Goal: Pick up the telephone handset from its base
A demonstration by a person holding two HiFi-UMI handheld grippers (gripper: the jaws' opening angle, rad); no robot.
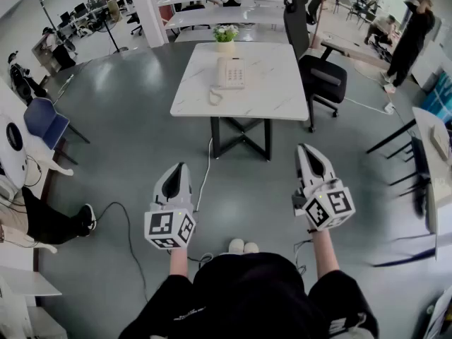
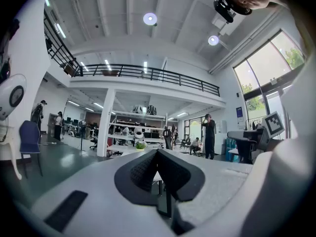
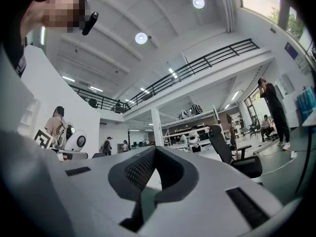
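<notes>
Across the grey floor (image 1: 134, 154), in the head view, found the cream desk telephone (image 1: 231, 73) near the middle of the white marble-patterned tabletop (image 1: 272, 83). Made out its cream handset (image 1: 222, 72) apparently resting in the cradle along the base's left side, with the coiled cord (image 1: 214, 96) trailing toward the near edge. Held the left claw (image 1: 181, 167) and the right claw (image 1: 304, 147) low, well apart from the tabletop and pointing toward it. Judged the pick-up not yet begun. Needed first to walk up close, then part one claw's jaws, come in across the handset's narrow middle, clamp squarely and lift straight up, so as not to drag the base by the cord.

In the left gripper view, saw the left claw (image 2: 157, 152) with jaws together on nothing, only the open office beyond.

In the right gripper view, likewise found the right claw (image 3: 154, 149) pressed together and empty, with a black office chair (image 3: 217, 138) off to the right.
</notes>
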